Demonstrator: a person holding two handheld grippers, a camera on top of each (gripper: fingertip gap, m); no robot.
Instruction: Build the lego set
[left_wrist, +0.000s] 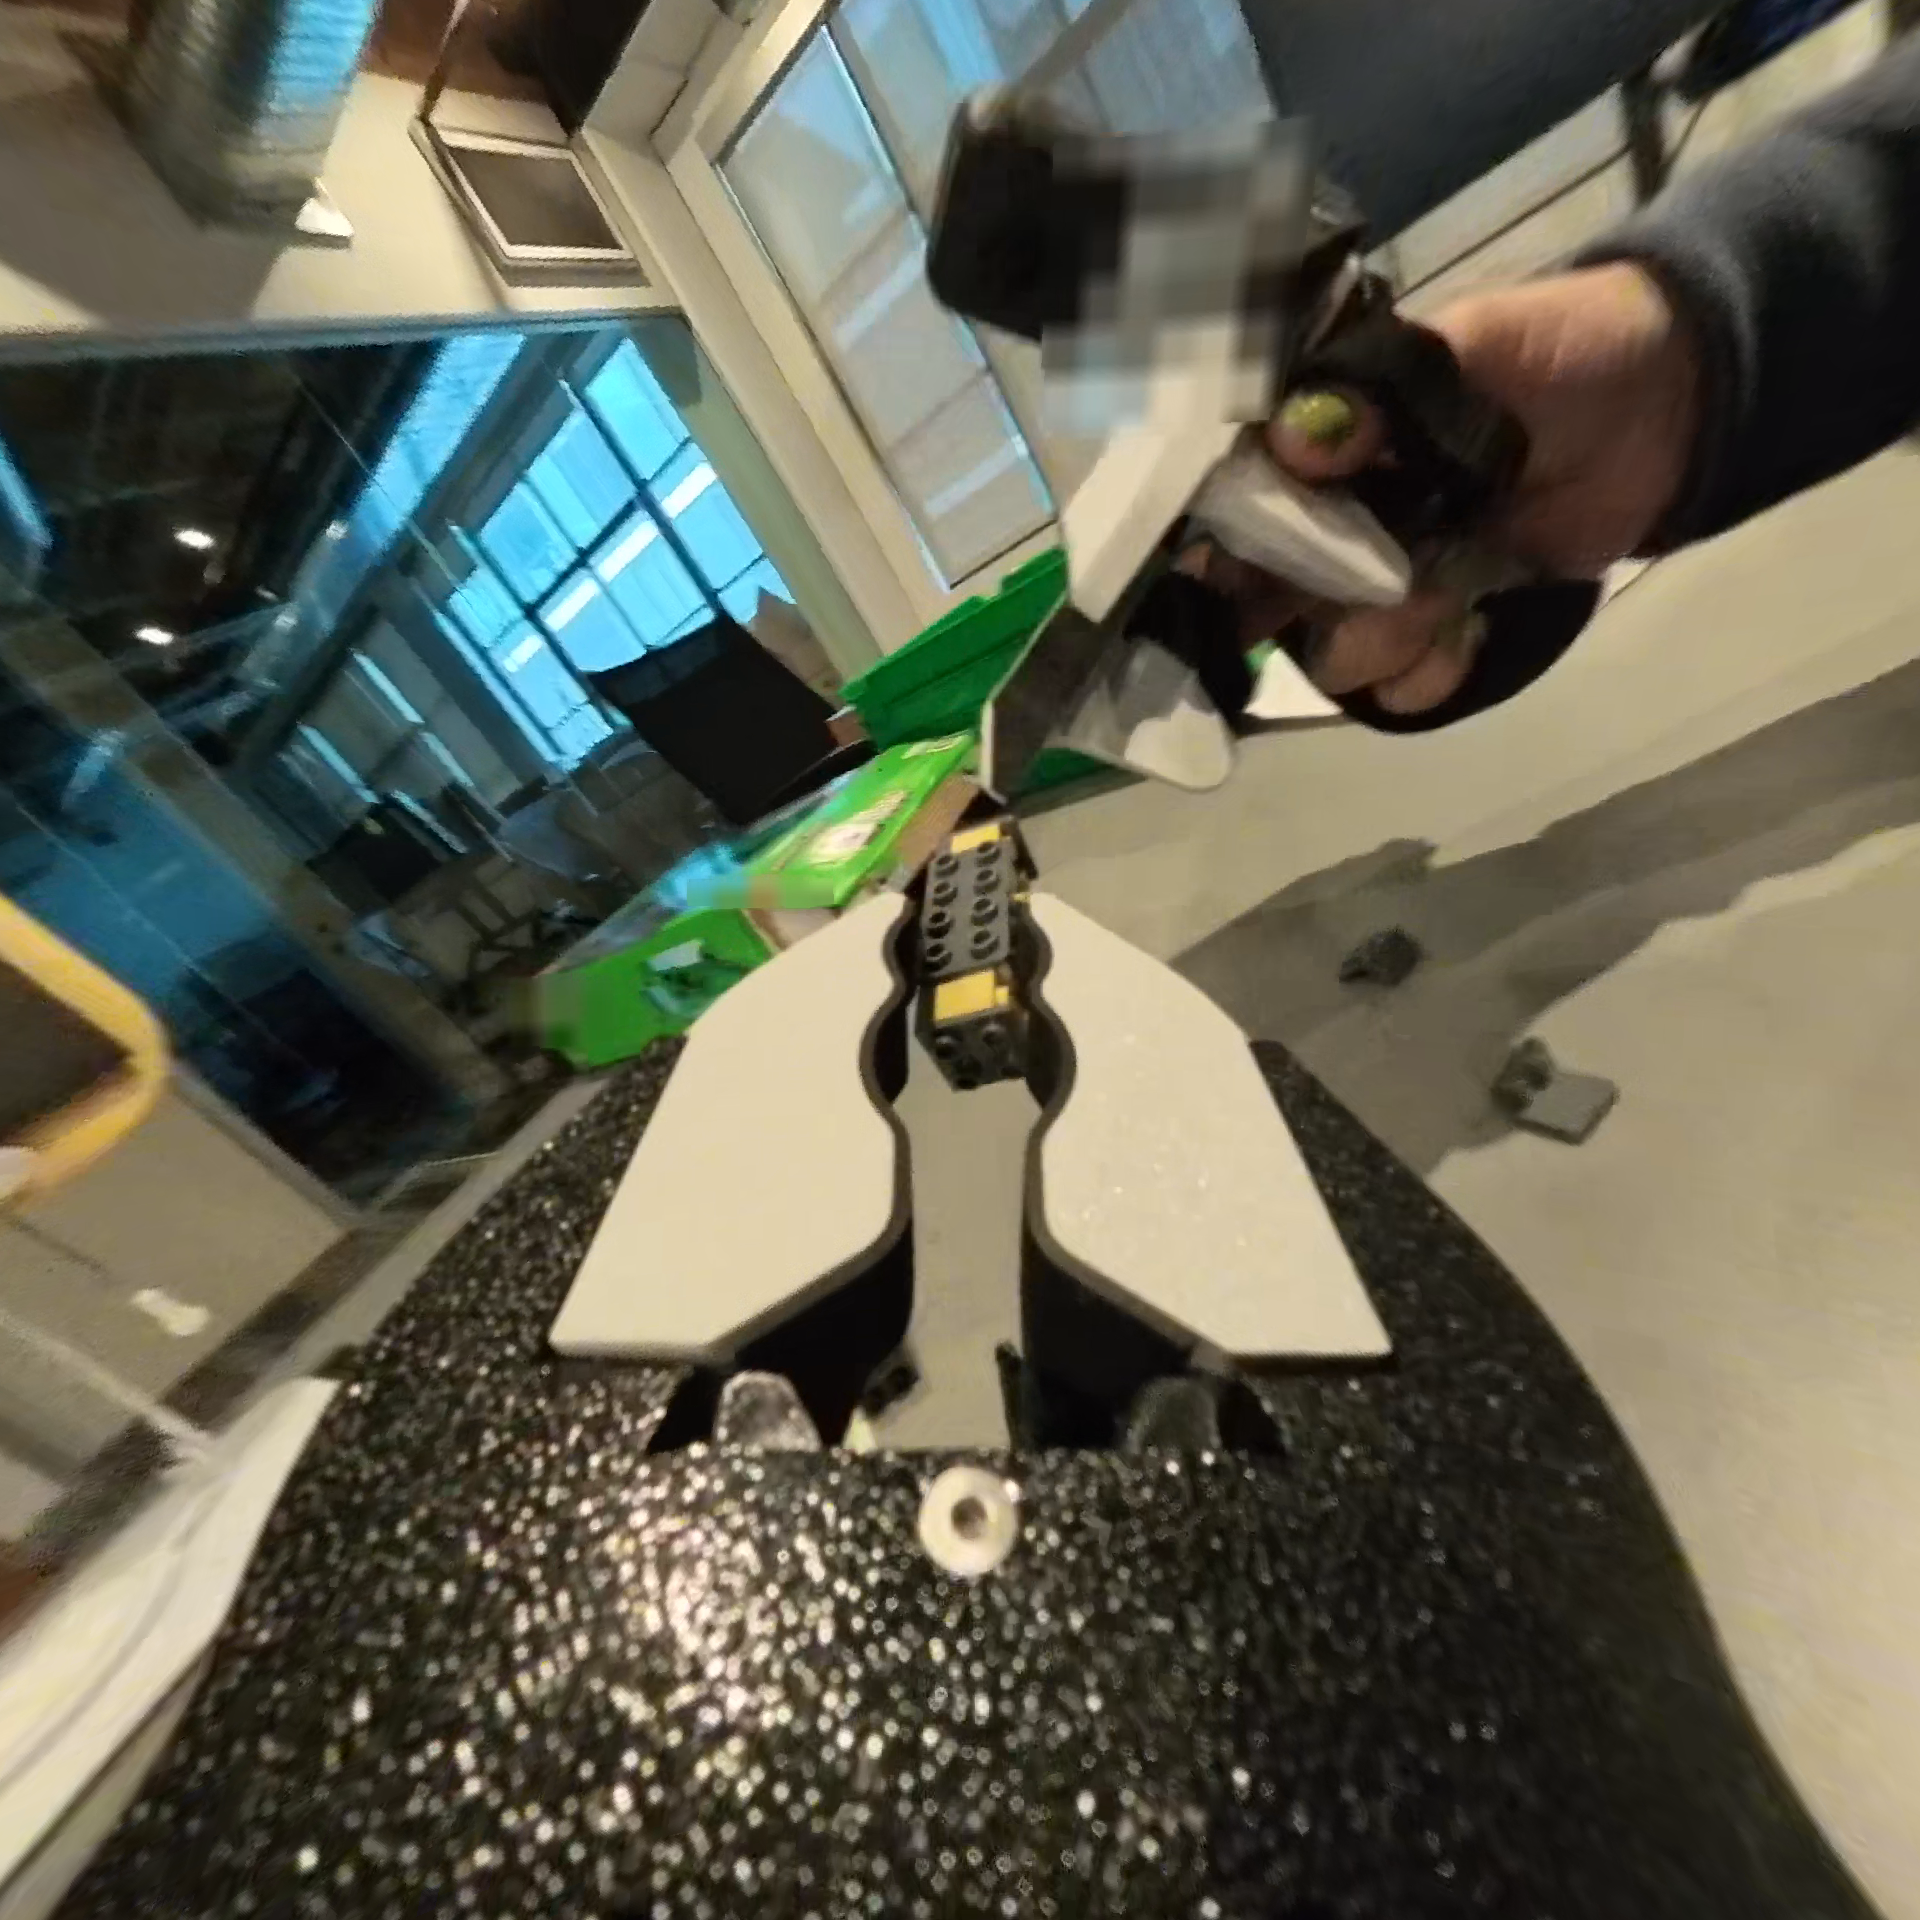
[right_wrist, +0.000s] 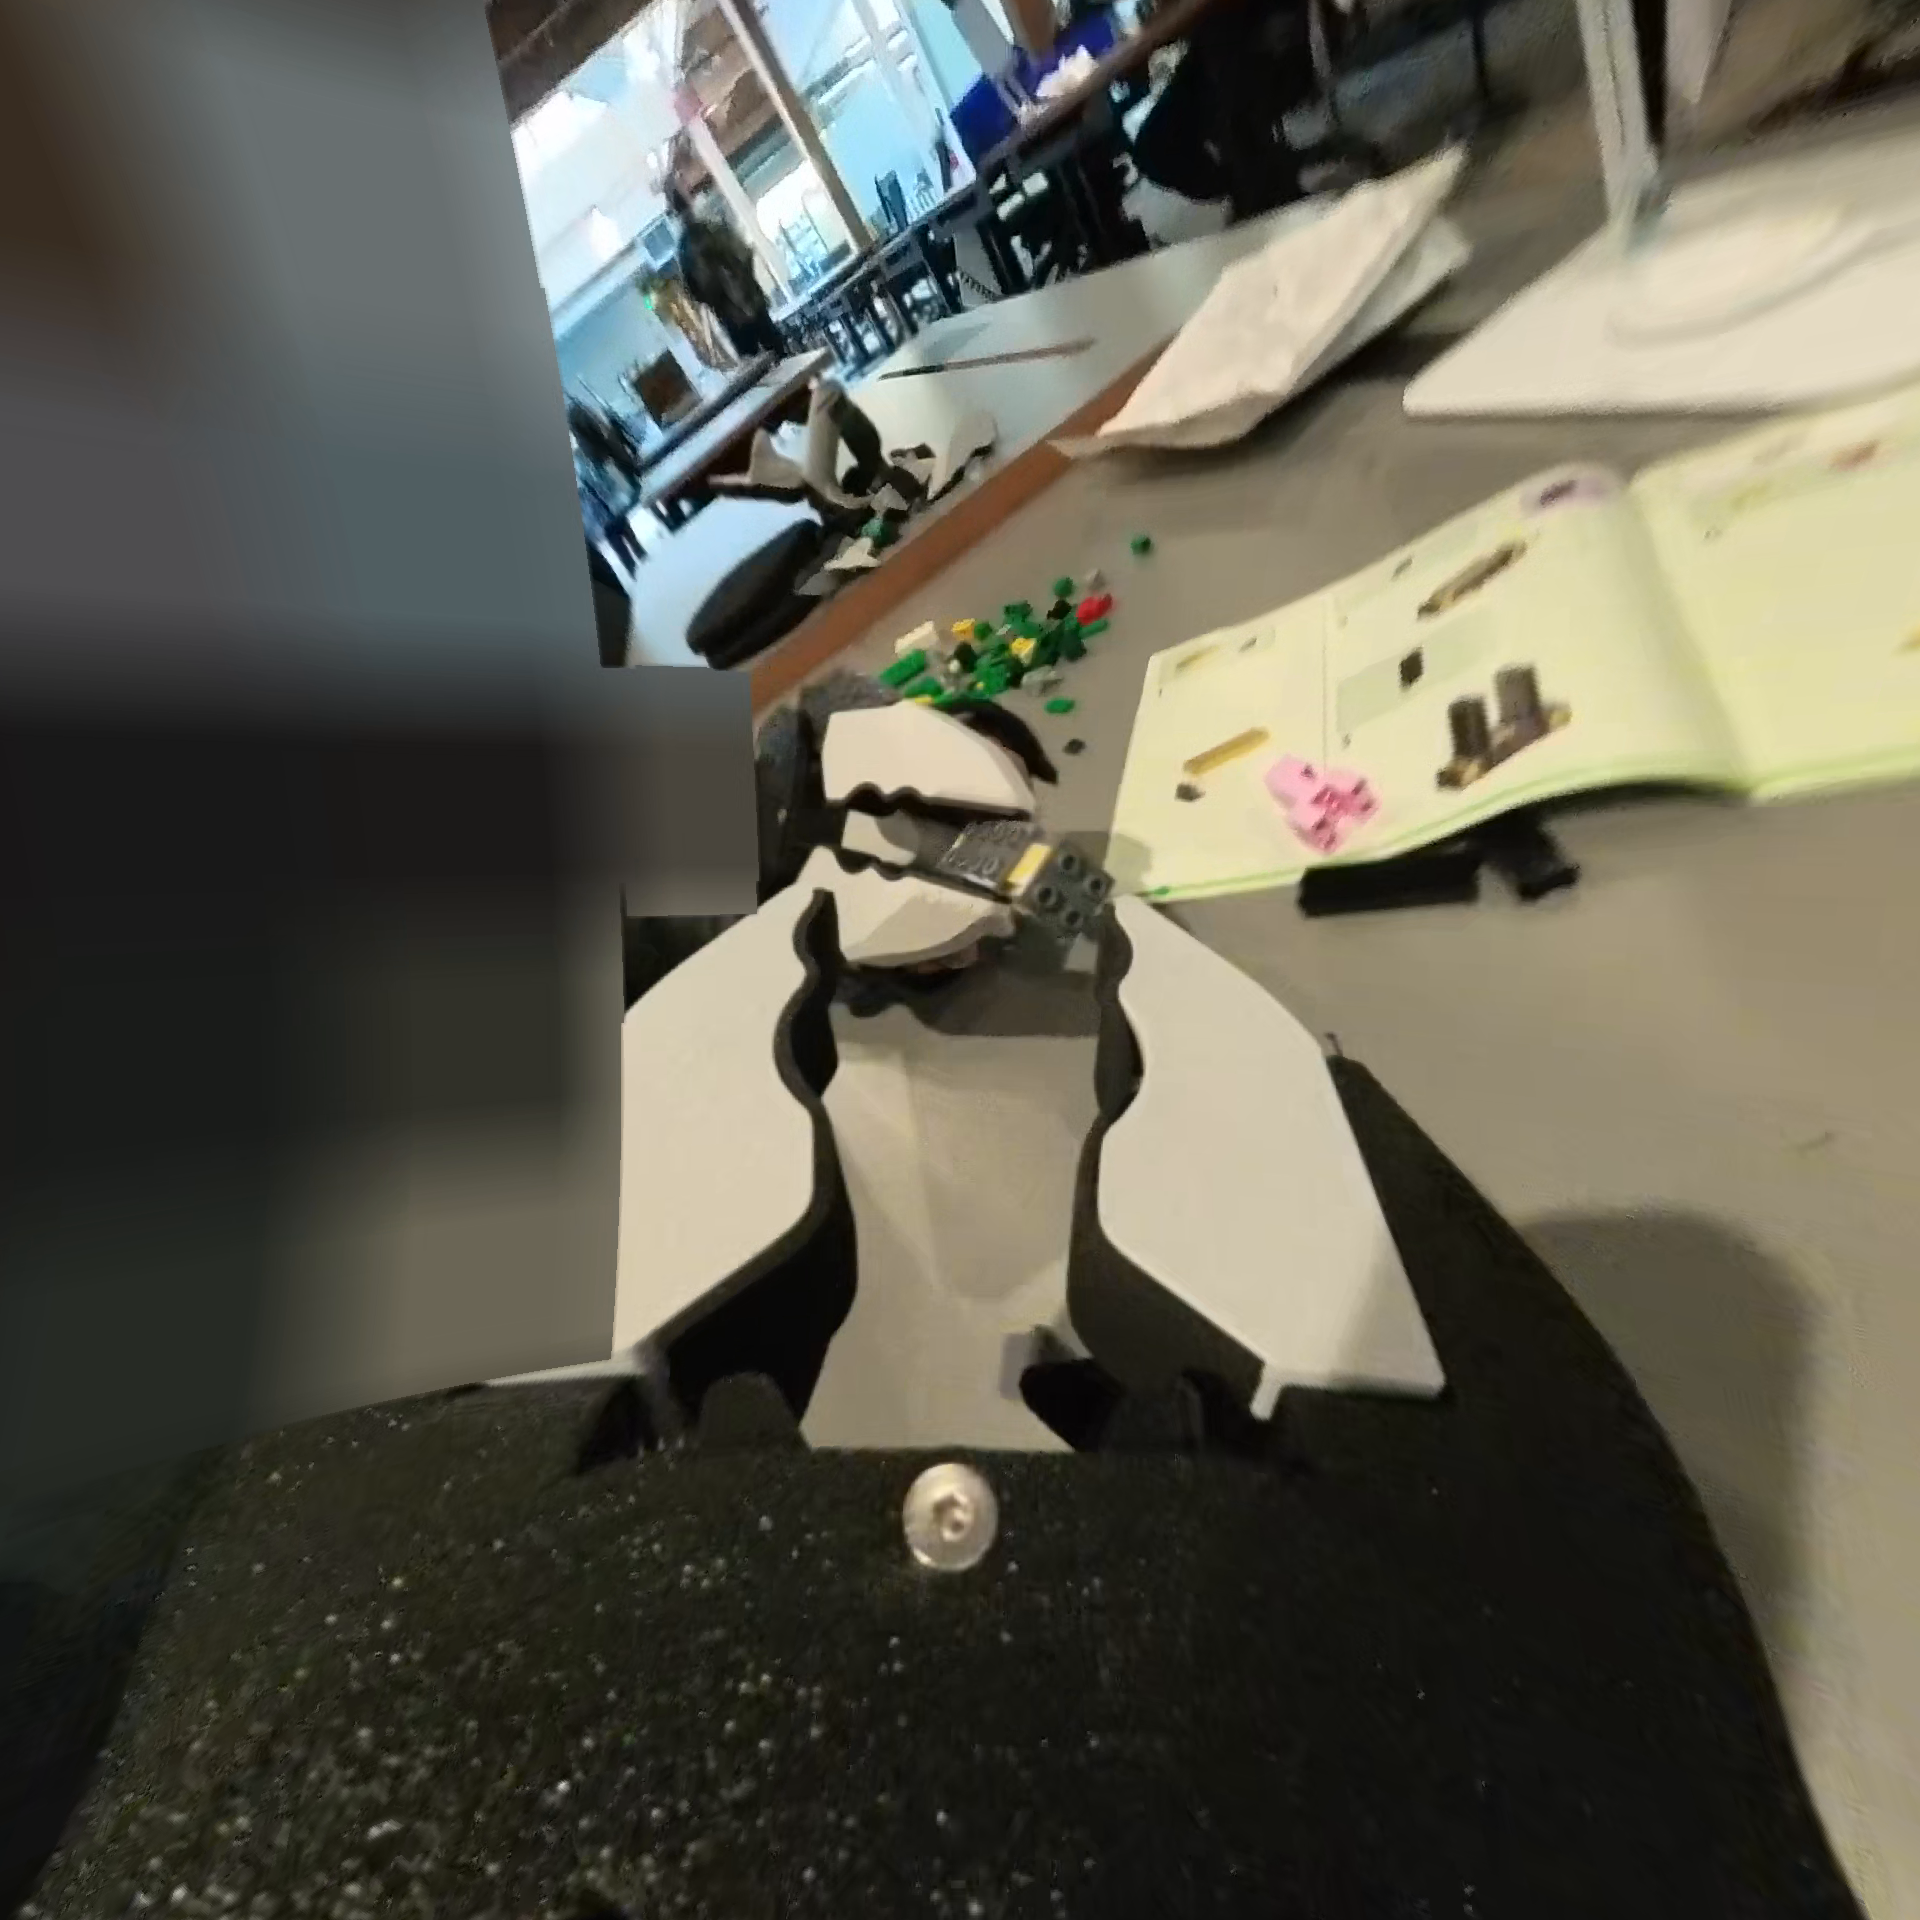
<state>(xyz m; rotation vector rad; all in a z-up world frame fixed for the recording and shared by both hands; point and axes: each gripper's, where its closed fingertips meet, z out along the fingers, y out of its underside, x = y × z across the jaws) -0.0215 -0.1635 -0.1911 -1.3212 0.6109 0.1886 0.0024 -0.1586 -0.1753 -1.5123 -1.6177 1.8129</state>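
Observation:
My left gripper (left_wrist: 966, 920) is shut on a small dark grey and yellow lego assembly (left_wrist: 971, 997) and holds it above the grey table. In the right wrist view the left gripper (right_wrist: 1013, 847) comes in from the left with the assembly (right_wrist: 1070, 896) sticking out past its tips. My right gripper (right_wrist: 966, 935) is open. The assembly's free end lies just inside its right fingertip (right_wrist: 1127, 935), and I cannot tell whether they touch. A hand (left_wrist: 1558, 436) holding the right gripper shows at the upper right of the left wrist view.
An open instruction booklet (right_wrist: 1507, 665) lies on the table with a pink lego figure (right_wrist: 1320, 800) on it and black parts (right_wrist: 1392, 888) beside it. A pile of loose bricks (right_wrist: 997, 644) lies near the far edge. A green box (left_wrist: 810, 862) and small grey pieces (left_wrist: 1553, 1091) are nearby.

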